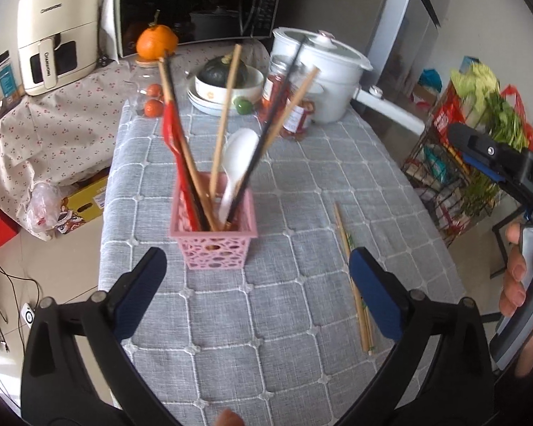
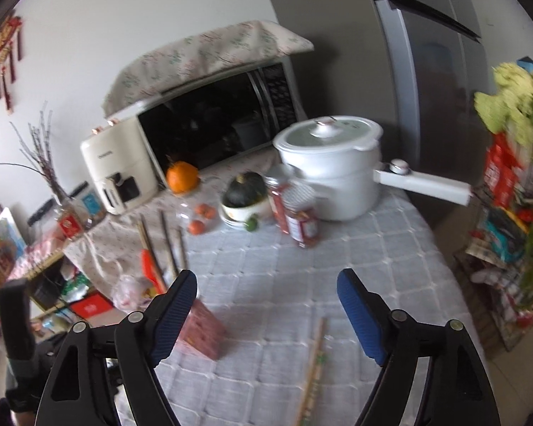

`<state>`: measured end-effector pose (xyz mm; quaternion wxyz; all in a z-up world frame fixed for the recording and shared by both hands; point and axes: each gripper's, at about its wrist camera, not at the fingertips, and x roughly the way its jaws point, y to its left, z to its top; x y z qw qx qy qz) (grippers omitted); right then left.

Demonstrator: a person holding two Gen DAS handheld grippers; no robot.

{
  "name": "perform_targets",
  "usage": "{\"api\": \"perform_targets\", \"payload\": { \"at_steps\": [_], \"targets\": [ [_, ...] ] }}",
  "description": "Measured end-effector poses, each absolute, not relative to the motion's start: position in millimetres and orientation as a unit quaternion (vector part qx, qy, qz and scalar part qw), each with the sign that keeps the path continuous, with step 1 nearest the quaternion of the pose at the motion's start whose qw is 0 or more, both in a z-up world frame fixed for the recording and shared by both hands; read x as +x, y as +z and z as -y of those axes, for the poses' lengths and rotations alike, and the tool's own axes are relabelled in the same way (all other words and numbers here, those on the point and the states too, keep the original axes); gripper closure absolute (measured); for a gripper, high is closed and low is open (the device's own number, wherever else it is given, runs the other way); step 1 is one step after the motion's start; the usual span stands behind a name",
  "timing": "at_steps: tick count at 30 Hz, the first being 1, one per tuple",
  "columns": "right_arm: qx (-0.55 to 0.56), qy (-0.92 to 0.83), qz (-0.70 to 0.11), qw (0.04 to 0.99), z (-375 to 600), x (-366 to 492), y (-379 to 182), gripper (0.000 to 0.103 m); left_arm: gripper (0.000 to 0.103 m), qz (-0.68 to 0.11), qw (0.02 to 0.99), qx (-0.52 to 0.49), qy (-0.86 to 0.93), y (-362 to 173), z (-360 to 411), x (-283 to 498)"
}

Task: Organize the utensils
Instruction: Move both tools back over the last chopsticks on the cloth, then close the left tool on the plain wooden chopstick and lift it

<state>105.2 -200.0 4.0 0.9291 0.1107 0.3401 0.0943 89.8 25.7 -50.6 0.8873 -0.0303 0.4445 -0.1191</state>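
A pink lattice holder (image 1: 215, 236) stands on the grey quilted tablecloth (image 1: 284, 312). It holds several chopsticks, a red utensil (image 1: 172, 135) and a white spoon (image 1: 236, 163). A pair of bamboo chopsticks (image 1: 353, 280) lies on the cloth to the holder's right, partly behind my left gripper's right finger. My left gripper (image 1: 257, 294) is open and empty, just in front of the holder. My right gripper (image 2: 266, 316) is open and empty above the cloth, with the holder (image 2: 202, 330) by its left finger and the loose chopsticks (image 2: 312, 369) between its fingers. It also shows at the right edge of the left wrist view (image 1: 494, 156).
At the table's far end stand a white pot with a long handle (image 1: 327, 74), a red-lidded jar (image 1: 287, 106), a bowl with a dark squash (image 1: 227, 81), tangerines (image 1: 152, 101) and an orange (image 1: 156, 41). A microwave (image 1: 195, 3) and air fryer (image 1: 53, 35) stand behind. A vegetable rack (image 1: 472, 156) is right.
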Motion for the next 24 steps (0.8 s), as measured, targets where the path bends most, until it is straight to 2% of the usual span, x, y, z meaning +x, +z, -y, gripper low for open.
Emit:
{"api": "perform_targets", "payload": {
  "at_steps": [5,9,17,24],
  "targets": [
    [0.095,0.063,-0.381,0.918,223,103,-23,0.016,0.001,-0.452,0.885,-0.014,-0.113,-61,-5,87],
    [0.099,0.040,-0.419,0.902,241,103,-47,0.008,0.001,-0.457,0.883,-0.018,-0.109,-72,8,88],
    [0.094,0.009,-0.495,0.864,271,112,-86,0.008,0.001,-0.482,0.870,-0.014,-0.105,-97,38,98],
    [0.106,-0.025,-0.497,0.861,302,116,-93,0.006,0.001,-0.526,0.841,-0.021,-0.124,-125,69,115]
  ]
}}
